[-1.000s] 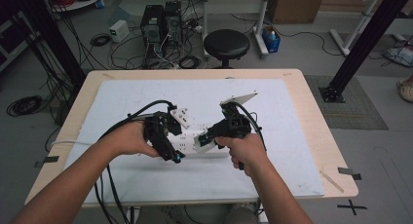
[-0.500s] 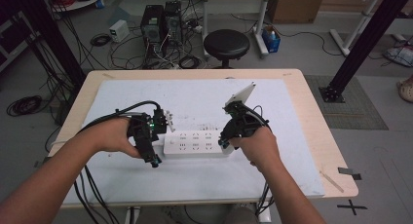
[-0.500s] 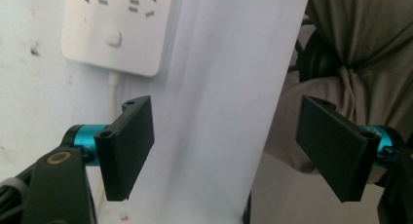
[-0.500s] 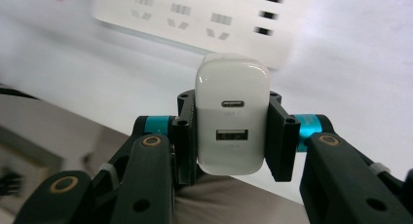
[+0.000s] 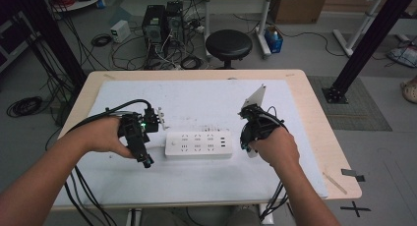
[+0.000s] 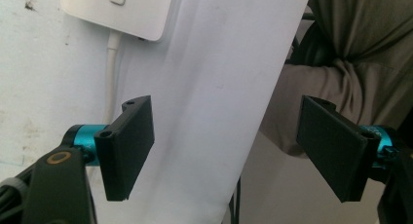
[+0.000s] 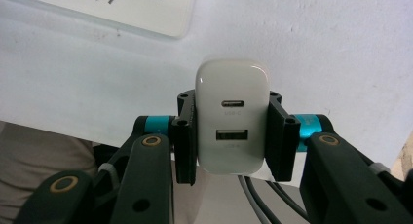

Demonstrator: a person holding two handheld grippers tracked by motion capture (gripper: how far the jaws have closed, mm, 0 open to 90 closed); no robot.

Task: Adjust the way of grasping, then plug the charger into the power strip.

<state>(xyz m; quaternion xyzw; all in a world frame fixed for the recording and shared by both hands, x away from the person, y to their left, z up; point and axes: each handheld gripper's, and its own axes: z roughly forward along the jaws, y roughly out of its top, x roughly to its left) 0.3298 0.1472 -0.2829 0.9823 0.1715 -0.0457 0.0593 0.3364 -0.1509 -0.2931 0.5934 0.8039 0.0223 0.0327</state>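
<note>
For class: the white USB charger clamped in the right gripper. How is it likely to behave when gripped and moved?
The charger looks like a rigid plastic block, so it probably won't flex between the right gripper jaws. Its glossy, rounded shell may be slippery, though the jaws press its flat sides. It is likely light for its size, and blocky enough not to roll if set down.

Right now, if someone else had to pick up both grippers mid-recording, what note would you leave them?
Left hand-held gripper: jaws wide open, nothing between them, off the left end of the white rectangular plastic power strip.
Right hand-held gripper: shut on the white rounded plastic USB charger, its two ports facing the camera, off the strip's right end.
The strip lies flat on the white sheet covering the wooden table, sockets up; its white cord leaves the left end.
Done: charger picked up.
Left: probably steady the strip and plug the charger into a socket.
</note>
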